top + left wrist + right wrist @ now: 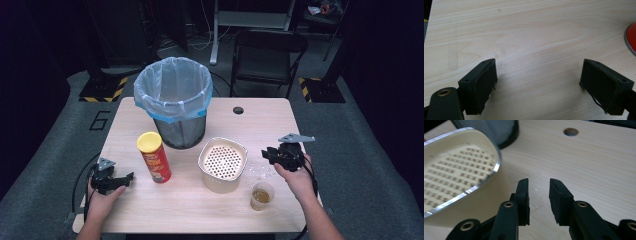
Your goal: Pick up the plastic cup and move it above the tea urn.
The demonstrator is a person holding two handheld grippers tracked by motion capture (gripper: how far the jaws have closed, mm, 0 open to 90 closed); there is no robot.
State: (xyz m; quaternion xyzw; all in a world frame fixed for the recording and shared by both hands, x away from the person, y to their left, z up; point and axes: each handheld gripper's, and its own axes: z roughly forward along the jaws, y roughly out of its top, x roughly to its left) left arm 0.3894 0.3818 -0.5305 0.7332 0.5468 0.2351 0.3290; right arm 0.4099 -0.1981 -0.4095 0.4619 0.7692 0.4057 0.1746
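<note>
The right hand-held gripper (270, 154) hangs above the desk (210, 210) just right of the cream perforated strainer bowl (223, 164), with nothing between its jaws. In the right gripper view the two black jaws stand drawn in with only a narrow gap over bare wood: clenched on nothing. That view cuts the strainer bowl (456, 167) off at the left and top, so just part of its shiny rim and hole-dotted floor shows; behind it the dark base of the wire-mesh bin (499, 130) is also cropped.

A clear plastic cup (262, 195) with amber liquid stands near the front edge, close to the right hand (297, 180); what the liquid is cannot be told. Small pale specks lie on the wood between bowl and gripper, too small to identify.

The left hand-held gripper (122, 180) rests low at the desk's left, jaws spread wide and released over bare wood. The red crisp can (154, 157) with a yellow lid stands upright nearby; in the left gripper view only a sliver of its red base (631, 37) shows.
</note>
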